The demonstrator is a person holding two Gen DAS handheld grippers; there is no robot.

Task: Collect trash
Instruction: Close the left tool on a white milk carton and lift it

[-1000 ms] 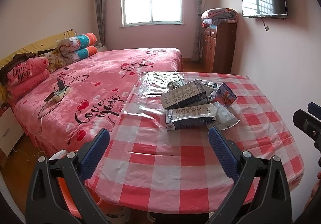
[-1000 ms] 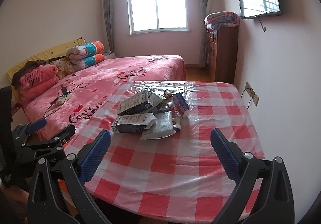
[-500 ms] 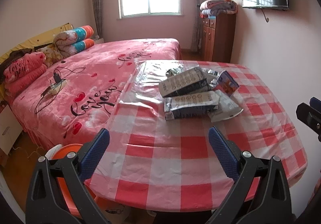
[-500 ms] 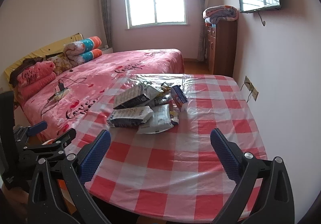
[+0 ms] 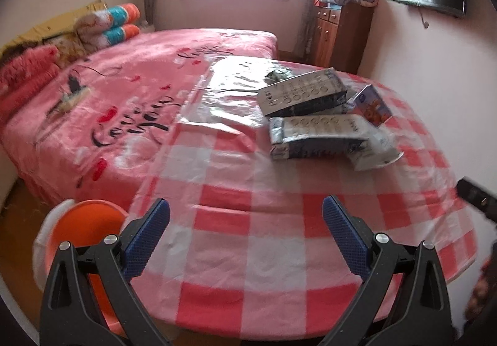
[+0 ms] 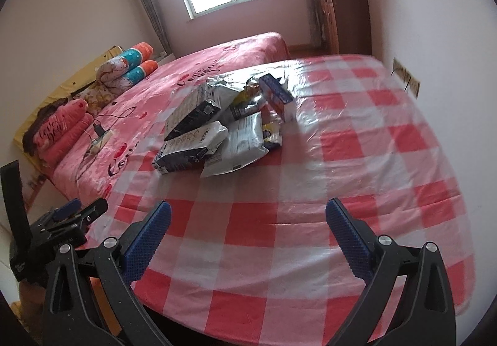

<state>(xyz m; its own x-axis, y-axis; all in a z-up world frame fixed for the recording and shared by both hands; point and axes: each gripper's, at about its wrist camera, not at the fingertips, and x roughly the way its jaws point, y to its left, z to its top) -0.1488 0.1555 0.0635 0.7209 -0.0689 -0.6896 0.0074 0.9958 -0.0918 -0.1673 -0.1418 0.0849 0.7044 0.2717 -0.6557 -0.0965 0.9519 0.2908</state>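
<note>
Both grippers spread wide and empty over the near edge of the checked table, trash heaped further in.

The left gripper (image 5: 245,234) has its blue-padded fingers (image 5: 146,240) far apart, gripping nothing and hanging above the red-and-white tablecloth (image 5: 248,222); the right gripper (image 6: 248,234) is spread the same way, likewise empty, over the cloth. Just left of the table's near edge and lower down sits an orange bin (image 5: 84,231). Beyond the grippers, toward the table's far side, lies the trash pile (image 5: 323,119): two long grey-and-dark pouches stacked at an angle, a flat white packet under them, a small blue carton (image 6: 276,94) standing beside. Past the table spreads the pink bed (image 5: 124,91).
</note>
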